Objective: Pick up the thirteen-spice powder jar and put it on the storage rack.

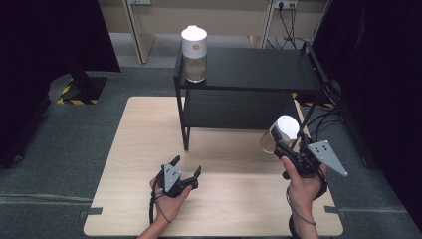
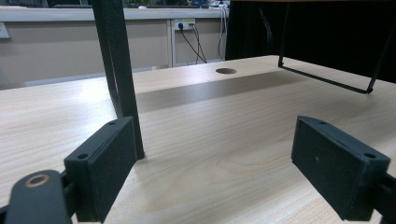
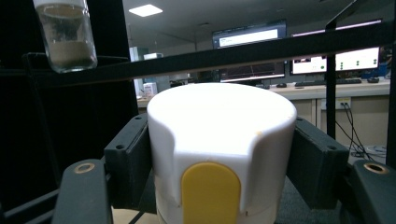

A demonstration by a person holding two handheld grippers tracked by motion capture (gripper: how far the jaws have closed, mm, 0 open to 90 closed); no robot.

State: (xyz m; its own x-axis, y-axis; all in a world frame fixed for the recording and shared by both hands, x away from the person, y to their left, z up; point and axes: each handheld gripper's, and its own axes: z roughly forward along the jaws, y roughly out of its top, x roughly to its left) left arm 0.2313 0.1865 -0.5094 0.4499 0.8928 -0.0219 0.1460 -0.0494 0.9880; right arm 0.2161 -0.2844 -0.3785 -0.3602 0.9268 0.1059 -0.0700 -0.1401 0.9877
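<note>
My right gripper (image 1: 279, 141) is shut on a glass jar (image 1: 278, 133) with a white lid, held above the table's right side in front of the black shelf (image 1: 249, 69). In the right gripper view the jar's white lid (image 3: 222, 140) with its yellow tab sits clamped between both pads. A second jar (image 1: 194, 48), white-lidded and part filled with something beige, stands on the shelf's top left corner; that second jar (image 3: 67, 35) is up at the left in the right gripper view. My left gripper (image 1: 186, 167) rests low on the table, open, nothing between its jaws (image 2: 215, 163).
The black two-level shelf stands at the back of the wooden table (image 1: 149, 129); its front left leg (image 2: 119, 74) rises just ahead of my left gripper. A round cable hole (image 2: 226, 71) is in the tabletop beyond. Cables hang at the shelf's right side.
</note>
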